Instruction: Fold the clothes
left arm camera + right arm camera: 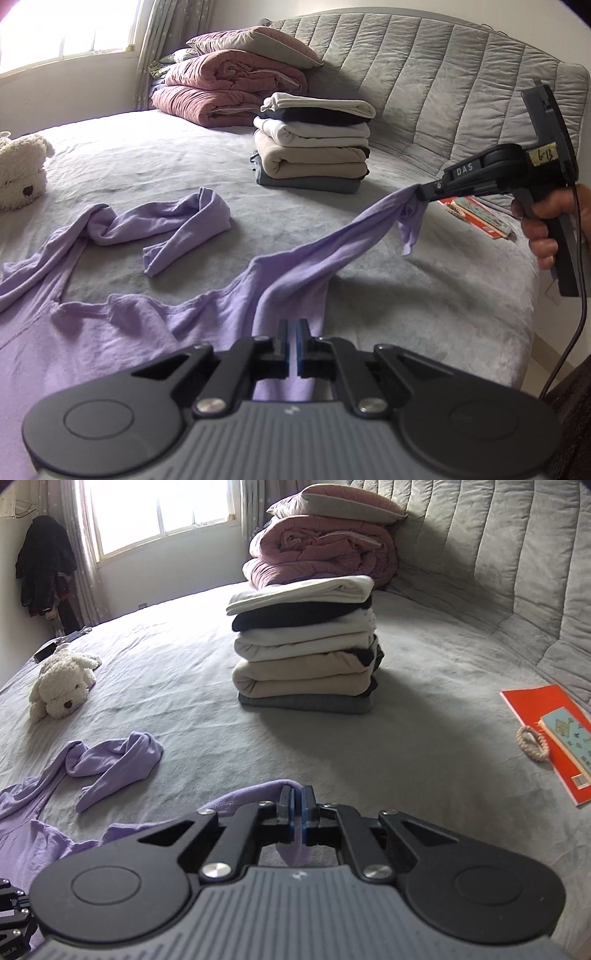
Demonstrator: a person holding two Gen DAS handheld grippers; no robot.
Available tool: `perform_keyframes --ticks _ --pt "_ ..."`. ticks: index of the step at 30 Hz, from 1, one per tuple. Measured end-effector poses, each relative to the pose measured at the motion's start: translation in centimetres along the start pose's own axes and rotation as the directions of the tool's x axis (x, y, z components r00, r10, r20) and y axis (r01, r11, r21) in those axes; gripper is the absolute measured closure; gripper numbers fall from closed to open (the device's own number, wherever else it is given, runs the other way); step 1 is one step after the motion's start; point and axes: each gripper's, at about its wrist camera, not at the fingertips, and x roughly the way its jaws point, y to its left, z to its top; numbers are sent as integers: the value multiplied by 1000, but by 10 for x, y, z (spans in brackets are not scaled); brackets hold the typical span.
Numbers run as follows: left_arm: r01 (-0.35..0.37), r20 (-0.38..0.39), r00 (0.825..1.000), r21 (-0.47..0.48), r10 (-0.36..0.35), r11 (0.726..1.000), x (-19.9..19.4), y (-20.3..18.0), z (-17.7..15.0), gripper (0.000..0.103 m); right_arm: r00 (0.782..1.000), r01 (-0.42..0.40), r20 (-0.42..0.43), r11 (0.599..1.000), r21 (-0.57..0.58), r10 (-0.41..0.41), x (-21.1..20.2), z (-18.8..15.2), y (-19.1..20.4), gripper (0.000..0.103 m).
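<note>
A lilac long-sleeved top (122, 325) lies spread over the grey bed (424, 295), on the near side of the stack of folded clothes (312, 142). Its body is bunched and wrinkled along the neckline, and one sleeve (184, 225) lies twisted into a loose loop on the bedcover, nearer the stack than the rest of the top.

The left claw (293, 326) is pressed together, its blue pads pinching a fold of the top's body, low against the bed. The right claw (423, 192), held in a person's hand (543, 229), is also pressed together, pinching the end of the other sleeve; the cloth between the two claws rises off the bed in a taut ridge towards the right one, and a small tail of fabric hangs down below it. In the right wrist view the same claw (297, 805) has lilac cloth squeezed between its pads.

Behind the stack, against the quilted grey headboard (443, 74), sits a rolled dusty-pink quilt (221, 88) with a pillow (255, 46) on top. A white plush dog (61, 686) lies well to the left of the stack. To the stack's right an orange book (543, 716) rests on the bed with a smaller book (569, 734) on it and a braided ring (532, 744) touching its edge. A bright window (162, 509) stands beyond the quilt.
</note>
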Motion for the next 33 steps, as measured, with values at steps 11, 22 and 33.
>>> perform_keyframes --ticks 11,22,33 --pt "-18 -50 999 -4 18 1000 15 5 -3 94 997 57 -59 998 32 -55 38 7 -25 99" --pt "28 -78 997 -25 -30 999 22 9 -8 85 995 97 -28 994 43 -96 82 12 -30 90" --pt "35 -81 996 -18 -36 999 25 6 -8 80 990 -78 -108 991 106 90 63 5 -36 90"
